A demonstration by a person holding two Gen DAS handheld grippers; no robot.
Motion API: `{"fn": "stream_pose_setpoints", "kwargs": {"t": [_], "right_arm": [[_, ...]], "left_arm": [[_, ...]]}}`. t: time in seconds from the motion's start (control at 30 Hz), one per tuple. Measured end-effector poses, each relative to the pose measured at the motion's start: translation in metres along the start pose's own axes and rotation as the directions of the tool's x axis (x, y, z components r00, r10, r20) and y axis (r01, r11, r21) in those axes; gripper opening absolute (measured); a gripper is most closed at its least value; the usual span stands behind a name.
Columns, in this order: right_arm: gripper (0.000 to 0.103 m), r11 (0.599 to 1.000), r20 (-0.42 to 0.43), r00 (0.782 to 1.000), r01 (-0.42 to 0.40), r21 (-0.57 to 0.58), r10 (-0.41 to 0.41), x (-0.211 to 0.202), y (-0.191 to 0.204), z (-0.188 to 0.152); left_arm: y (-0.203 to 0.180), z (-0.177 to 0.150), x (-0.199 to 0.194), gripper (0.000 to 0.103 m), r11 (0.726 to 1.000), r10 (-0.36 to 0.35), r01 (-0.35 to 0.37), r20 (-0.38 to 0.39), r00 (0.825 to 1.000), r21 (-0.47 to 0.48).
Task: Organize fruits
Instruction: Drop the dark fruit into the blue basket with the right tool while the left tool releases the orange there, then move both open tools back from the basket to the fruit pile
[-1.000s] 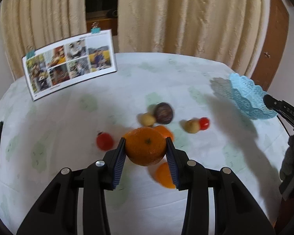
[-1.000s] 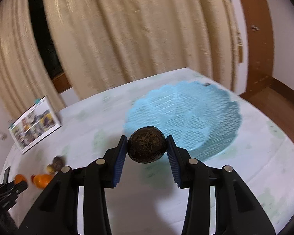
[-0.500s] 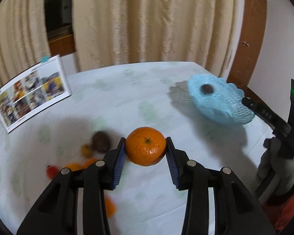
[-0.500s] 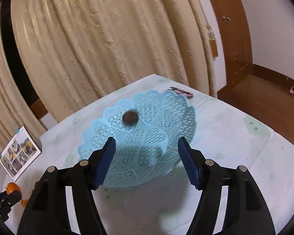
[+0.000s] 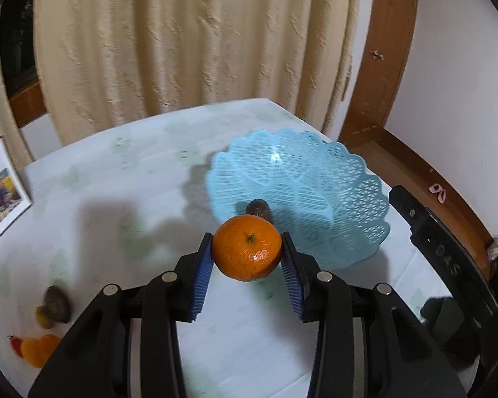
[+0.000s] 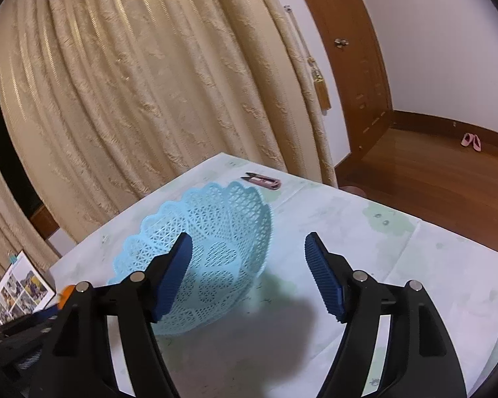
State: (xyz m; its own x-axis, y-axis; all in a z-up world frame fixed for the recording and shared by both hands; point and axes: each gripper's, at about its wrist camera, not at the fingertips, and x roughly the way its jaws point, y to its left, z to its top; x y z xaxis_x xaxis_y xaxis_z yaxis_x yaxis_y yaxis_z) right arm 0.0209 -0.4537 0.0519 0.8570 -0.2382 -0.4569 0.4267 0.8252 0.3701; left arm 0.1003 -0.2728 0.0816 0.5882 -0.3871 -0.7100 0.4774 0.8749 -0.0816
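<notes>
Now, with my left gripper [image 5: 247,258] clamping the orange [image 5: 247,253] and my right gripper [image 6: 249,258] spread empty, I'd clear the basket [image 5: 348,199] rim, releasing beside what looks like a dark fruit [image 5: 258,208].

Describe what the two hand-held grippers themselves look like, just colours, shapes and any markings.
Both are matte black plastic. The left hand-held gripper and right hand-held gripper each have two angular fingers tipped with ribbed blue pads, with round silver bolts on the knuckles. The left view shows raised lettering on the right one's side, too blurred to read. No cables or sleeves show.
</notes>
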Motion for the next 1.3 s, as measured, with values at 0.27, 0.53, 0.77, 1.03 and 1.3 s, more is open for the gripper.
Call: {"fn": "stream_pose_setpoints", "kwargs": {"t": [0.27,0.53,0.77,1.03,1.3], "right_arm": [[0.074,0.998,0.03,0.999,0.027,0.058,-0.028,-0.005,-0.014,0.004],[0.078,0.998,0.06,0.998,0.025,0.055,-0.028,-0.009,-0.013,0.004],[0.081,0.999,0.076,0.997,0.022,0.028,-0.024,-0.01,-0.007,0.001],[0.082,0.998,0.11,0.993,0.037,-0.042,-0.032,-0.015,0.007,-0.005],[0.082,0.991,0.132,0.99,0.062,-0.115,-0.046,-0.015,0.023,-0.014]], "left_arm": [[-0.016,0.01,0.009,0.084,1.0,-0.017,0.017,0.022,1.0,-0.005],[0.011,0.01,-0.006,0.086,0.997,0.067,-0.065,0.045,0.997,-0.048],[0.034,0.004,-0.035,0.092,0.991,0.118,-0.113,0.068,0.991,-0.077],[0.074,-0.01,-0.068,0.092,0.975,0.187,-0.173,0.09,0.978,-0.14],[0.117,-0.033,-0.097,0.092,0.947,0.28,-0.257,0.103,0.954,-0.193]]}}
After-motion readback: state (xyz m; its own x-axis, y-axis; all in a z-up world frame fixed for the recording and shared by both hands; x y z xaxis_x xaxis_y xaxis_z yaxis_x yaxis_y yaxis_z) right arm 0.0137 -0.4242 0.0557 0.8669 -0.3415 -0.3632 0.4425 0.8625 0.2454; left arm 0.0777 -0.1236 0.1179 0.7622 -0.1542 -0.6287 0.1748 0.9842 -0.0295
